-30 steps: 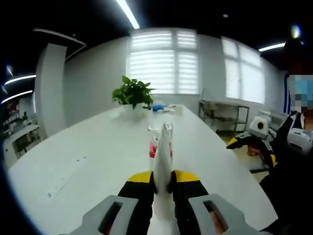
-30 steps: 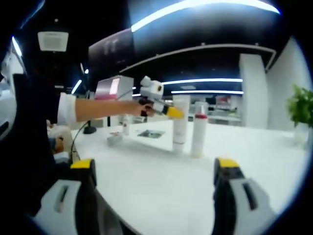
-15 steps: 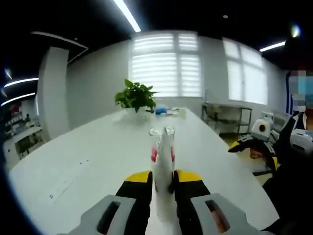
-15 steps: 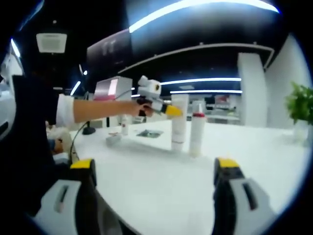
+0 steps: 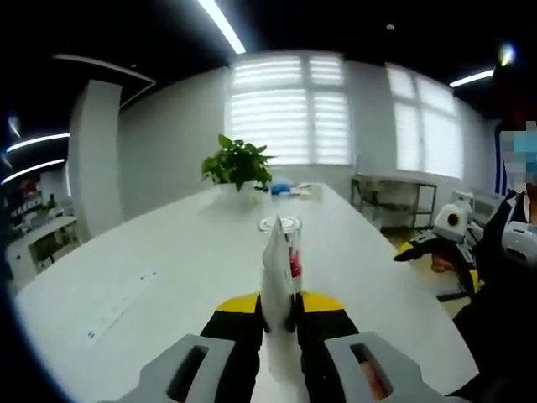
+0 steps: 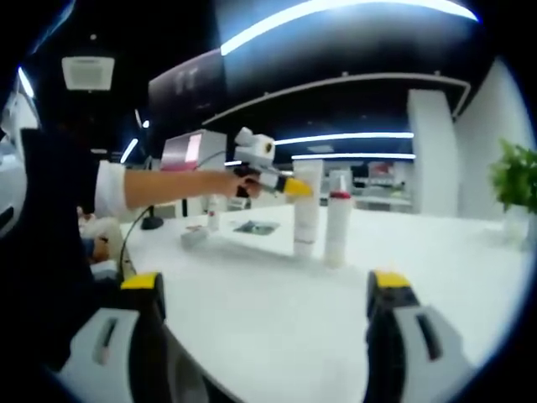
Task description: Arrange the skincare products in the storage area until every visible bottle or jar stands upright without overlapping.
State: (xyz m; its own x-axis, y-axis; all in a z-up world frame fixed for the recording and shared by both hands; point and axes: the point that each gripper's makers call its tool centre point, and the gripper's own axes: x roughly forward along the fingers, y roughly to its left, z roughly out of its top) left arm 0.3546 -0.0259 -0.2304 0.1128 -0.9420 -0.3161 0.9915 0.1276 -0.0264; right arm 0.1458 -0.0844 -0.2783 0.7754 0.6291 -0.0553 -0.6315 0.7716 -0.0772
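Left gripper view: left gripper [image 5: 278,312] clamped on the white tube [image 5: 277,277], setting it upright beside the pump bottle [image 6: 337,228]; right gripper [image 6: 264,323] wide apart, idle.

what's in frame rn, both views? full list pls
tube: 1, white, upright, clamped in the left tool
bottle: 1, white with red collar, upright on the table beside the tube
potted plant: 1, green, far end of table
table: 1, white, long
small items: a few, pale, table's far left in the right gripper view, too blurred to name
side rack: 1, dark frame, by the windows
left tool: 1, yellow and black tips on grey, shut on the tube
right tool: 1, same colours, open, nothing between
person's sleeve: 1, white cuff
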